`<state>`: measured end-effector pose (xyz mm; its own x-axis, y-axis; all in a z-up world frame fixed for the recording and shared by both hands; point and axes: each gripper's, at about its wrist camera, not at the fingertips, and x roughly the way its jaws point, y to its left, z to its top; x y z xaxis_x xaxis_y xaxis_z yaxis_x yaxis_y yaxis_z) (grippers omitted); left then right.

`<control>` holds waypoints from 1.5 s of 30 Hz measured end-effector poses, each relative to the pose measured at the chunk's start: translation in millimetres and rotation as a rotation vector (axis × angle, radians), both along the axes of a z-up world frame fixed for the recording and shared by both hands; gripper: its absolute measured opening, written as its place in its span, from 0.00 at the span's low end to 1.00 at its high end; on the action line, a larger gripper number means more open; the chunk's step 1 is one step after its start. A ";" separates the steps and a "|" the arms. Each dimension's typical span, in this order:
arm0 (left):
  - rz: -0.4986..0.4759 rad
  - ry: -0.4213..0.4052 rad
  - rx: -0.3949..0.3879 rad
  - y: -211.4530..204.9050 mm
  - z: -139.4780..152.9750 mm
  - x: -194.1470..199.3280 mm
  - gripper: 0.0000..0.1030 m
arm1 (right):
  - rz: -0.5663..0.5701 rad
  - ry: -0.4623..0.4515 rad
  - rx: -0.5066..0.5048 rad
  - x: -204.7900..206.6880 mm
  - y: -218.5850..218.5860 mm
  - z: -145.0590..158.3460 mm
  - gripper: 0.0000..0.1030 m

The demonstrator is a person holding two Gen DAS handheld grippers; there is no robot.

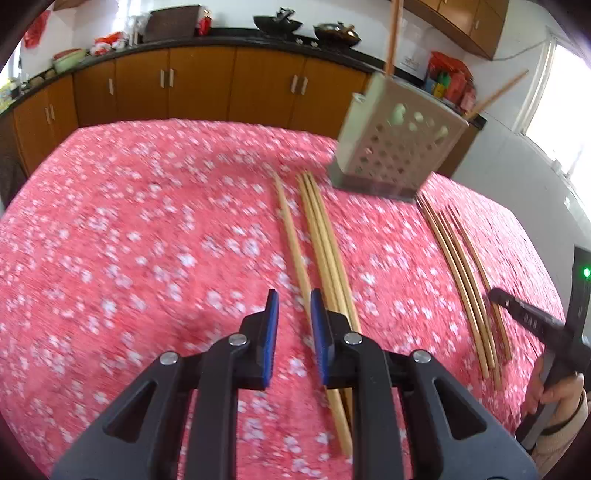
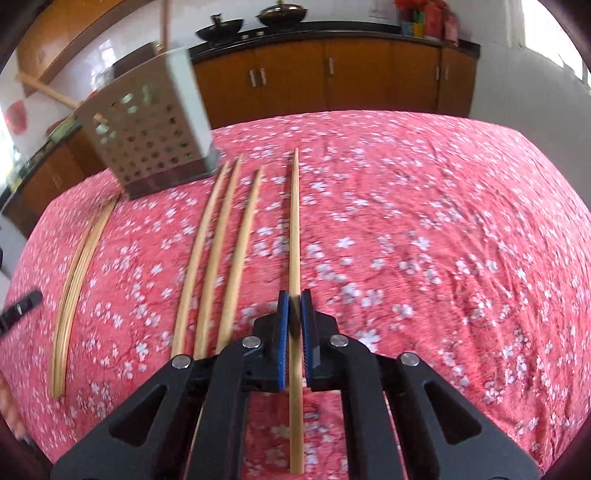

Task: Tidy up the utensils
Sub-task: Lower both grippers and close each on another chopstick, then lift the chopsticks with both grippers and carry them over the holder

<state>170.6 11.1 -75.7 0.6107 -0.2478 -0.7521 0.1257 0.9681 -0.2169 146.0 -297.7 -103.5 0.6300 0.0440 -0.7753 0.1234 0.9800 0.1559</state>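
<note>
Nearest in the right wrist view, the right gripper [image 2: 294, 306] has its blue pads closed around 1 long pale wooden chopstick [image 2: 294, 221], which runs straight ahead between them; whether it has left the cloth I cannot tell. In the left wrist view the left gripper [image 1: 293, 314] is parted and empty, poised over a single loose chopstick [image 1: 291, 240] with its right pad just beside a tight bundle of chopsticks [image 1: 325, 243].

Both groups lie on the red floral tablecloth [image 2: 424, 240]. To the left of the held stick, 3 more chopsticks [image 2: 218, 251] lie side by side, slightly fanned, and further left is the bundle already noted.

At the far edge stands the square perforated metal utensil holder [image 2: 147, 136], upright on the cloth, touching or just beside the tips of the nearest sticks. At least 2 wooden sticks [image 1: 391, 33] already poke from its top.

By my reading the job is at an early stage: a couple of sticks are stowed, 1 is gripped, and roughly 8 remain on the table. The chopsticks look thin, smooth and slightly tapered, likely to roll or pivot in a pinch.
</note>
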 end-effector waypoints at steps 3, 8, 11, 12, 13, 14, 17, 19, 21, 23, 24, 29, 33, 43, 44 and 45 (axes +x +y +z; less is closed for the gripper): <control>-0.032 0.015 0.010 -10.8 -6.9 -3.1 0.18 | 0.006 -0.003 -0.009 -1.1 -0.6 0.1 0.07; -0.044 0.038 0.064 -23.6 -15.2 -3.5 0.13 | 0.003 -0.008 -0.003 -4.4 -2.9 0.3 0.07; -0.030 0.032 0.099 -26.3 -18.3 -2.4 0.10 | 0.006 -0.010 -0.003 -5.4 -3.0 1.0 0.07; -0.023 0.031 0.105 -25.4 -18.0 -1.8 0.09 | 0.007 -0.010 -0.004 -5.8 -3.4 1.1 0.07; -0.009 0.030 0.116 -24.0 -17.8 0.3 0.09 | 0.008 -0.010 -0.005 -5.2 -1.9 1.0 0.07; 0.006 0.028 0.127 -21.4 -17.8 3.4 0.08 | 0.008 -0.009 -0.006 -5.0 -1.3 0.9 0.07; 0.050 0.026 0.142 -8.4 -17.4 14.3 0.08 | 0.008 -0.009 -0.006 -5.2 -0.6 1.1 0.08; 0.089 0.026 0.149 5.0 -17.5 22.9 0.08 | 0.009 -0.011 -0.011 -3.5 0.6 1.1 0.08; 0.118 0.022 0.153 18.6 -18.0 30.6 0.08 | -0.002 -0.014 -0.017 1.2 -1.3 1.0 0.08; 0.127 0.015 0.150 30.3 -18.4 38.5 0.08 | -0.017 -0.016 -0.022 6.3 -5.9 0.7 0.08; 0.127 0.010 0.147 34.3 -18.6 41.0 0.09 | -0.021 -0.018 -0.024 8.2 -8.2 0.5 0.08; 0.133 0.006 0.113 43.5 -18.2 42.2 0.09 | -0.032 -0.025 -0.034 12.5 -11.4 -1.0 0.08; 0.136 0.006 0.112 44.8 -16.8 41.0 0.09 | -0.031 -0.025 -0.034 12.8 -11.7 -1.1 0.08; 0.137 0.007 0.087 47.3 -18.6 39.9 0.09 | -0.030 -0.027 -0.022 11.9 -13.8 -1.8 0.08; 0.138 0.007 0.088 47.8 -18.3 39.6 0.09 | -0.030 -0.027 -0.022 12.0 -13.2 -1.7 0.08; 0.139 0.007 0.089 47.5 -18.5 39.0 0.09 | -0.030 -0.027 -0.022 12.2 -12.9 -1.7 0.08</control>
<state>209.6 58.6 -94.2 0.6294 -0.0932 -0.7714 -0.0118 0.9915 -0.1294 158.2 -310.5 -105.2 0.6516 0.0078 -0.7585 0.1492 0.9791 0.1383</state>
